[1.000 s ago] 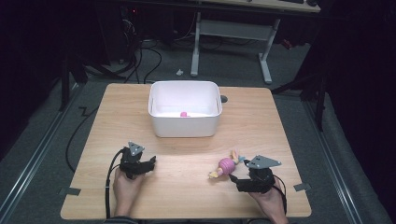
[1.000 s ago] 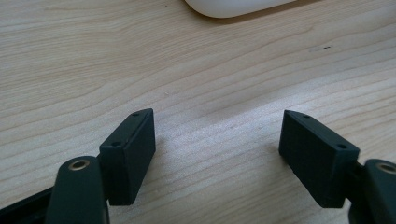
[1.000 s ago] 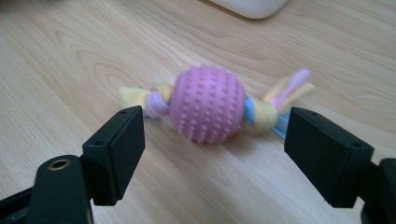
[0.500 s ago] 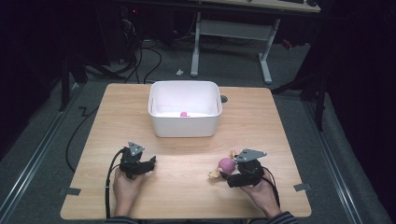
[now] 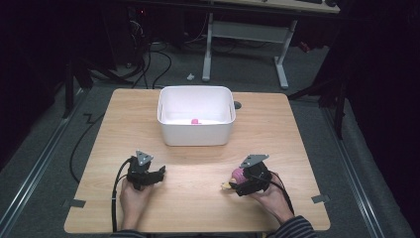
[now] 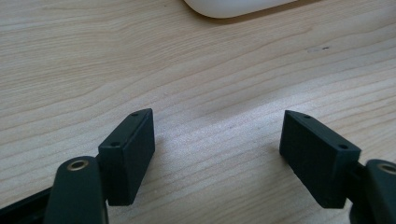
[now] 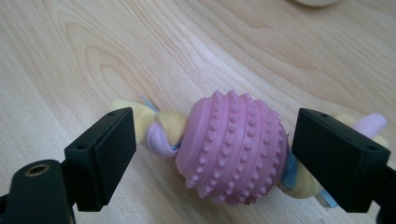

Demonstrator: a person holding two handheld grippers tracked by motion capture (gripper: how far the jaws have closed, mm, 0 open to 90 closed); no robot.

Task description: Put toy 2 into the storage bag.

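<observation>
Big wooden table, light brown, with dark floor all around. White tub at the far middle, with a small pink bit lying inside. Near left: left gripper resting low over bare wood, jaws standing wide apart, nothing between them. Near right: right gripper down at the pink bumpy ball toy, with soft yellow and purple rope ends poking out both sides. Jaws just been opening, now as wide as can be, one on each side of the ball, with a little gap to the left jaw, so not squeezing yet. Toy lying flat on the table, well apart from the tub.

Could go wrong: round, bumpy ball may roll or pop out sideways when squeezed. Grabbing only the floppy rope may let the ball dangle and drop before reaching the tub.
</observation>
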